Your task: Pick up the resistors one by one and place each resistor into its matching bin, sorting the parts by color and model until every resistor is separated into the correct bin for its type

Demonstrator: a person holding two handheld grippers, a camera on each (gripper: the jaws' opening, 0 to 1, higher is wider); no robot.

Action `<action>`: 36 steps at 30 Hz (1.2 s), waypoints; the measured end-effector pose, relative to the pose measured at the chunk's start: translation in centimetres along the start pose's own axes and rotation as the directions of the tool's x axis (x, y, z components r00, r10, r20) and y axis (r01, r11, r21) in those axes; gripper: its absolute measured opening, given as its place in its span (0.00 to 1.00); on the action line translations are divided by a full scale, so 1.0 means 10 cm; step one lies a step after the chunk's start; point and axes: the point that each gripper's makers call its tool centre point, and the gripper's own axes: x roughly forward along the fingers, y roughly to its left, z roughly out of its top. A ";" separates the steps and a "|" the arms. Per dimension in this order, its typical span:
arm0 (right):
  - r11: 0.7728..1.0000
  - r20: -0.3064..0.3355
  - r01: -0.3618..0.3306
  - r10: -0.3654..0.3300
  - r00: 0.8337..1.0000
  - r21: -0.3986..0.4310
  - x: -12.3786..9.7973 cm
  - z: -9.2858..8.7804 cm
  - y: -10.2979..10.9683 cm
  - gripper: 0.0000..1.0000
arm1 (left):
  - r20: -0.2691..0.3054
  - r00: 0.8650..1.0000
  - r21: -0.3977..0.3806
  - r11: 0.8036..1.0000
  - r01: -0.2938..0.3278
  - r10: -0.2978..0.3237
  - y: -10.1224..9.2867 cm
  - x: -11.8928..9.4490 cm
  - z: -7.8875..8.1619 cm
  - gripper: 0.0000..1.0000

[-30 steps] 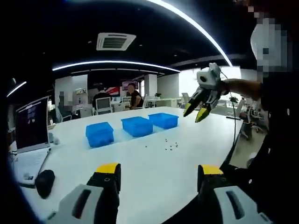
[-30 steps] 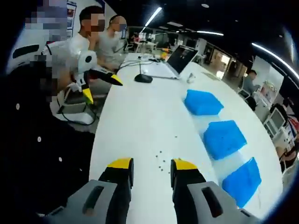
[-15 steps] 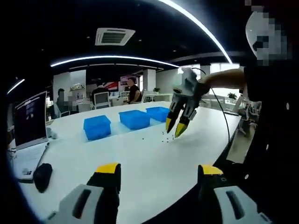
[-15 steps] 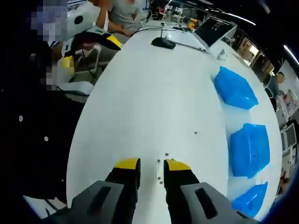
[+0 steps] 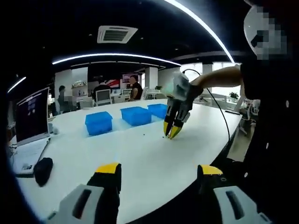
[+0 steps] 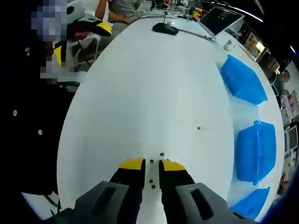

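Low in the right gripper view, the right gripper [image 6: 150, 164] is nearly closed around tiny resistors [image 6: 151, 174] (grip unclear); light and slippery, best pinched mid-body; left gripper [image 5: 159, 170] wide open, empty.

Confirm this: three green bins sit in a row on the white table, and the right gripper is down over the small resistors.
One thing is wrong: the bins are blue, not green, as the left gripper view shows. The rest stands: three in a row on the white table, the right gripper down over the small resistors.
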 end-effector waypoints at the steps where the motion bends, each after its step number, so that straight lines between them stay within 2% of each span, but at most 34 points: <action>1: 1.000 0.004 -0.004 0.004 1.000 0.027 0.00 0.01 0.00 0.13 | -0.001 1.000 0.000 1.000 0.000 0.000 0.00 0.00 -0.01 0.67; 6: 1.000 -0.007 -0.005 0.005 1.000 0.024 0.00 0.01 0.00 0.06 | -0.012 1.000 -0.001 1.000 0.006 -0.006 -0.01 0.00 -0.05 0.67; 15: 1.000 -0.005 0.018 -0.018 1.000 0.003 -0.01 0.00 0.03 0.05 | -0.005 1.000 0.002 1.000 0.011 -0.011 -0.03 0.00 -0.02 0.67; 17: 0.999 0.055 0.034 -0.036 0.998 0.022 -0.06 0.08 0.03 0.05 | 0.004 1.000 -0.002 1.000 0.013 -0.013 -0.02 -0.01 0.00 0.66; 20: 0.994 0.150 0.069 -0.081 0.985 0.086 -0.29 0.15 -0.03 0.05 | 0.026 1.000 -0.014 1.000 0.006 -0.006 0.00 -0.02 0.06 0.66; 22: 0.984 0.219 0.086 -0.120 0.968 0.158 -0.49 0.18 -0.06 0.05 | 0.041 0.999 -0.021 1.000 0.007 -0.006 0.01 -0.01 0.10 0.67; 24: 0.969 0.290 0.111 -0.175 0.941 0.222 -0.70 0.18 -0.09 0.05 | 0.050 0.999 -0.017 1.000 0.007 -0.006 0.02 0.00 0.13 0.67; 28: 0.920 0.409 0.165 -0.313 0.857 0.356 -1.11 0.10 -0.08 0.05 | 0.078 0.997 -0.011 1.000 0.015 -0.014 0.01 0.03 0.24 0.67; 29: 0.900 0.431 0.183 -0.358 0.828 0.395 -1.23 0.06 -0.07 0.05 | 0.087 0.996 -0.011 1.000 0.020 -0.019 0.01 0.04 0.27 0.67; 32: 0.817 0.495 0.230 -0.517 0.699 0.528 -1.62 -0.12 0.00 0.05 | 0.108 0.994 -0.008 0.999 0.035 -0.034 -0.01 0.07 0.36 0.67; 33: 0.783 0.506 0.240 -0.569 0.648 0.574 -1.74 -0.20 0.02 0.05 | 0.112 0.993 -0.009 0.999 0.039 -0.038 -0.02 0.09 0.39 0.67; 34: 0.745 0.509 0.257 -0.626 0.591 0.616 -1.86 -0.28 0.05 0.05 | 0.116 0.992 -0.008 0.999 0.042 -0.041 -0.02 0.10 0.42 0.67; 36: 0.653 0.497 0.281 -0.734 0.462 0.704 -2.09 -0.47 0.12 0.05 | 0.124 0.991 -0.002 0.999 0.045 -0.044 -0.04 0.12 0.48 0.67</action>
